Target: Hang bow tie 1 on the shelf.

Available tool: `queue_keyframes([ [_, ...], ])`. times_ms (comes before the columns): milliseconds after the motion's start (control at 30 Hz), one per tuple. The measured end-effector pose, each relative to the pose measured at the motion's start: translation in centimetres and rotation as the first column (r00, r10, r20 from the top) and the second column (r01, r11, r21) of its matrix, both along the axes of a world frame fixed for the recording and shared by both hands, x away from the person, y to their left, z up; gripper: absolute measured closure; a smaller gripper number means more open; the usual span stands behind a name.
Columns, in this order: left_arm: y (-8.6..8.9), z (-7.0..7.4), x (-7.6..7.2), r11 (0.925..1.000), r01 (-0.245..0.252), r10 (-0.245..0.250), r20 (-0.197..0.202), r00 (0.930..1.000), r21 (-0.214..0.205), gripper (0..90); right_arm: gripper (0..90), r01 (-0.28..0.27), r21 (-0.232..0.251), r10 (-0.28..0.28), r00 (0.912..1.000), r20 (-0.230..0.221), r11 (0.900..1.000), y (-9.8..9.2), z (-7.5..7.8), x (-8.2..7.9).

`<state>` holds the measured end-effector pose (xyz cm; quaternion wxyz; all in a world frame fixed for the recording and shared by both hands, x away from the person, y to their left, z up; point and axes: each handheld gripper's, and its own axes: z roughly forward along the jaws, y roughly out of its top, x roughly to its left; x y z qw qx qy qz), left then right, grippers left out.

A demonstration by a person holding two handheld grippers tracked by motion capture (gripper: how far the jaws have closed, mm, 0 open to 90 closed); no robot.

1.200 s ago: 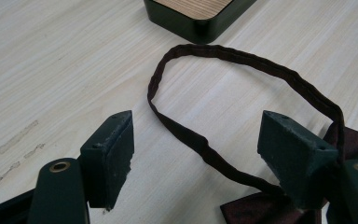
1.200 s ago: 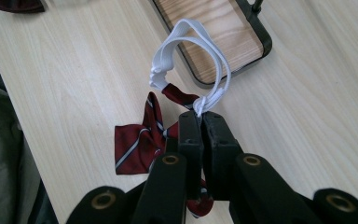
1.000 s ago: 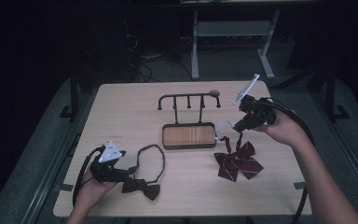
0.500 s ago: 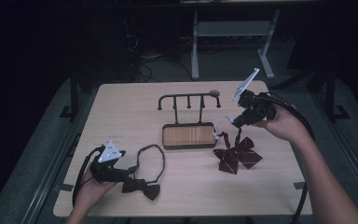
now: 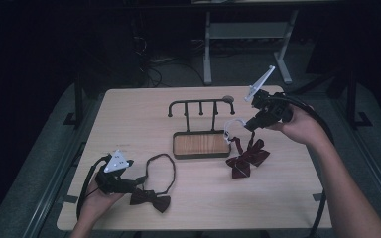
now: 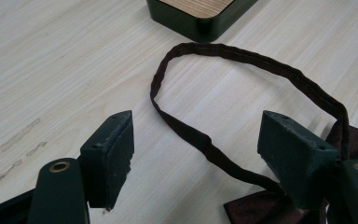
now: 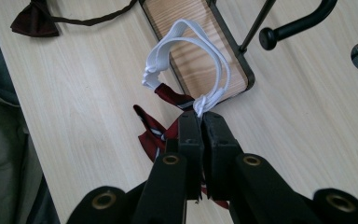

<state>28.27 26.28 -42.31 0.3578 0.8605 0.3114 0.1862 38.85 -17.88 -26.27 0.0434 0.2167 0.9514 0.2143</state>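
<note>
Dark-brown bow tie (image 5: 151, 200) with looped strap, near the worktop's (image 5: 129, 114) front-left corner; left hand-held gripper (image 5: 140, 180) gapes over its strap, grasping nothing. Centre: wood-based hook stand (image 5: 201, 144). Right: maroon bow tie (image 5: 245, 157), light, limp; right hand-held gripper (image 7: 200, 122) clenched on its white elastic band (image 7: 179, 39), the best hold. Right gripper view reveals the knot; high view, the layout.
</note>
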Motion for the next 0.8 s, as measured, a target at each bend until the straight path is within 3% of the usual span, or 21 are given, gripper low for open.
queue_keyframes([
  [400, 0.1, 0.1, 0.1, 1.0, 0.0, 0.0, 0.002, 1.0, -0.005, 27.4, 86.7, -0.013, -0.002, 0.013, 0.9996, 0.026, 0.9999, 1.0, 1.5, 0.2],
  [800, 0.0, 0.3, 0.1, 0.9999, 0.011, -0.011, 0.006, 0.9999, 0.005, 27.5, 86.7, 0.015, -0.003, -0.015, 0.9992, 0.037, 0.9999, 0.8, 2.8, 1.0],
])
